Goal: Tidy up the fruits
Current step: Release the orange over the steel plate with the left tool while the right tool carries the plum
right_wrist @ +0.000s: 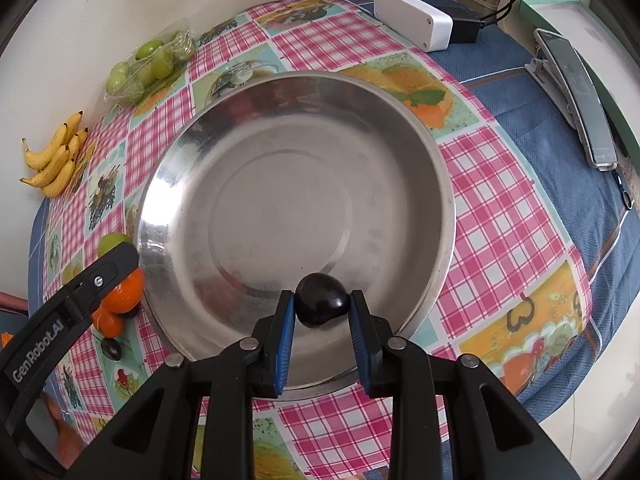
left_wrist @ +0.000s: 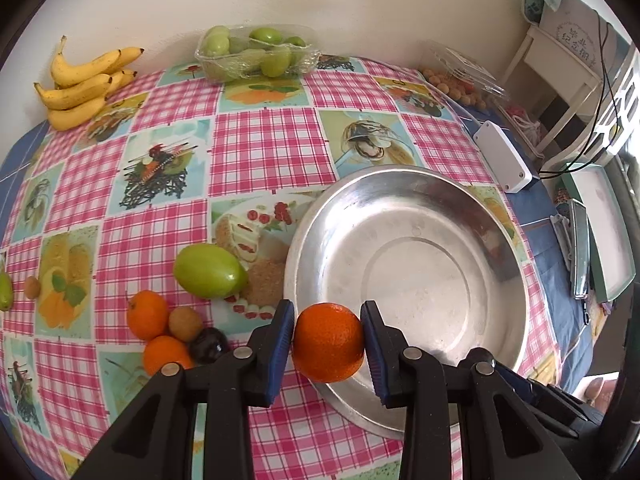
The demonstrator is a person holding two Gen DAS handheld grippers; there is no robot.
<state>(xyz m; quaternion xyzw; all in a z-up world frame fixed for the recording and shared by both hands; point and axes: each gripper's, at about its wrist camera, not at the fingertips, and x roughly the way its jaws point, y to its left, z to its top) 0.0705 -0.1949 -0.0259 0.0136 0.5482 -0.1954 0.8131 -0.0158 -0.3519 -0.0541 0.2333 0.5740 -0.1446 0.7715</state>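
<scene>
Stainless steel forms the round, shallow bowl [right_wrist: 296,184], which is seen bare inside. A dimpled orange [left_wrist: 328,343] is clamped by the left gripper [left_wrist: 328,344] over the bowl's 8 o'clock rim. A glossy dark plum [right_wrist: 322,305], long axis crosswise, is pinched by the right gripper [right_wrist: 322,312] at the bowl's 6 o'clock.

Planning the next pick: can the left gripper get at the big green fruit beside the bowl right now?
Probably not yet: the left gripper is shut on an orange. The green fruit itself lies uncovered left of the metal bowl.
</scene>
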